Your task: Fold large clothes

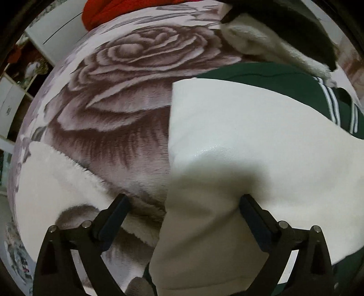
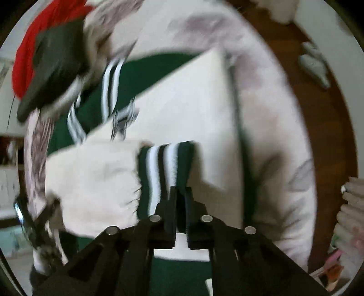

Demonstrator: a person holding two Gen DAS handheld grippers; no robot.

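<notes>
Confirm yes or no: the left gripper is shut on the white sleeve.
No: the left gripper stands wide open, its fingers spread over the white sleeve.

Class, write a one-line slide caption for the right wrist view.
Right gripper shut on the jacket's green striped cuff, its white sleeve stretched across the floral blanket.

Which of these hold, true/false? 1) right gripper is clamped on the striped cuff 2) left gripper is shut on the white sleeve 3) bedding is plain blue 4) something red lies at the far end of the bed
1) True: the right gripper is shut on the green striped cuff.
2) False: the left gripper is open, its fingers either side of the white sleeve.
3) False: the blanket has a big rose print.
4) True: red fabric lies there.
</notes>
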